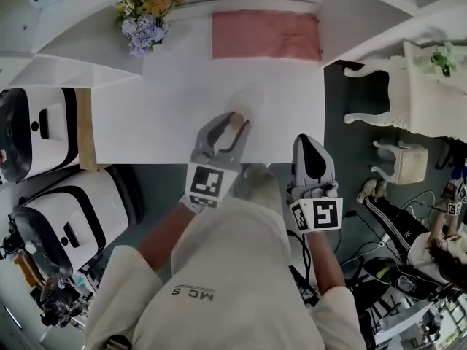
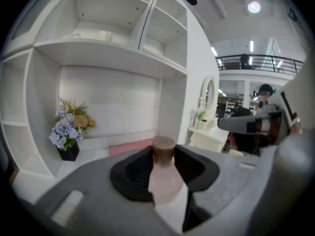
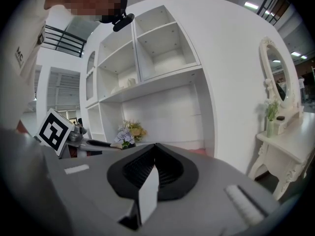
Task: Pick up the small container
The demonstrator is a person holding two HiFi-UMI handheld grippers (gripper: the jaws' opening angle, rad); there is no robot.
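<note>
The small container [image 1: 236,119] is a pale pink bottle with a brown cap. My left gripper [image 1: 232,127] is shut on it, holding it over the near part of the white table [image 1: 146,115]. In the left gripper view the container [image 2: 165,176] stands upright between the dark pads [image 2: 133,173], and the left gripper [image 2: 164,156] clasps its neck and shoulders. My right gripper [image 1: 309,146] hangs at the table's front right edge, shut and empty. In its own view the right gripper [image 3: 154,151] has its jaws met at the tips with nothing between them.
A vase of flowers [image 1: 148,17] stands at the table's back left and a pink cloth [image 1: 265,35] lies at the back. White and black machines [image 1: 44,130] sit to the left. A white stool [image 1: 403,163] and a seated person [image 1: 430,250] are to the right.
</note>
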